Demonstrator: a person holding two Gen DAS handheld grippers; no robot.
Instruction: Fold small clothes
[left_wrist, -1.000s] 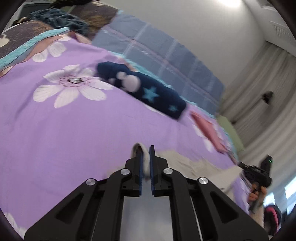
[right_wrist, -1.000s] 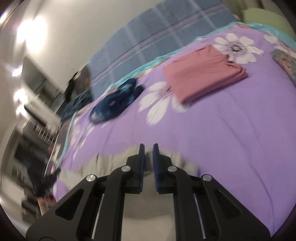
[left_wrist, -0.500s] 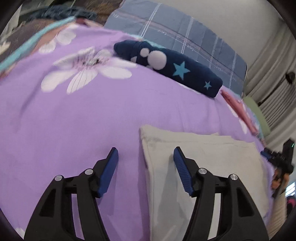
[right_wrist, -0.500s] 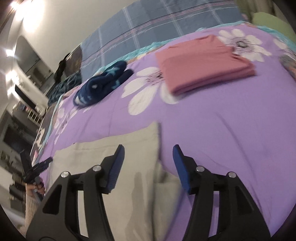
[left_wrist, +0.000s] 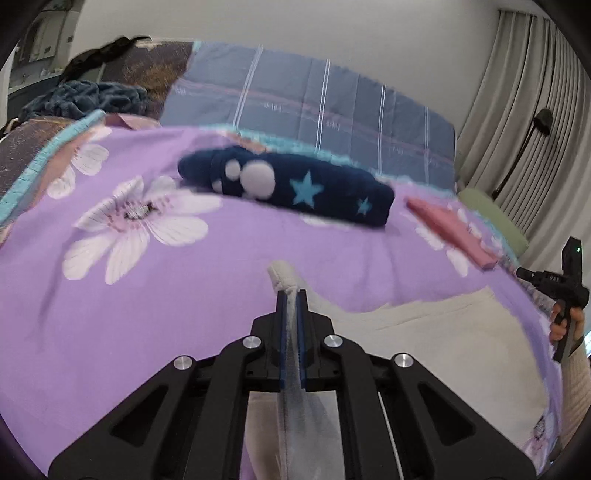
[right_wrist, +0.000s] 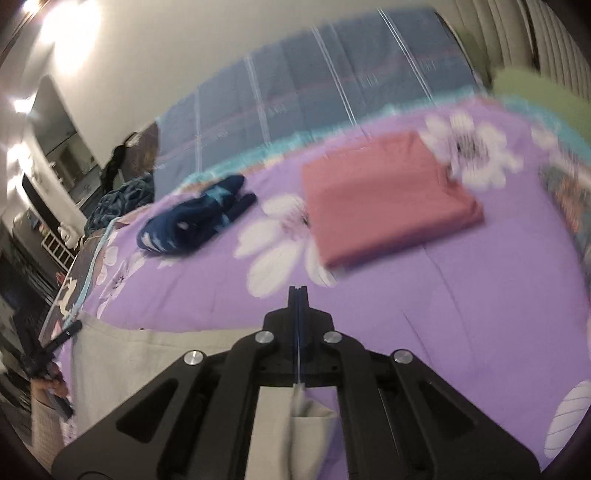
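Two garments already lie folded beyond the beige garment (left_wrist: 443, 343): a navy star-print bundle (left_wrist: 295, 184) and a pink stack (right_wrist: 384, 199). We judge the beige piece part-folded, with further folds left. It is pale, smooth and thin, spread on the purple floral bedspread (left_wrist: 147, 295) nearer us than the navy bundle. We hold a corner in each tool: the left gripper (left_wrist: 291, 295) and right gripper (right_wrist: 297, 291) have just clamped onto its cloth.
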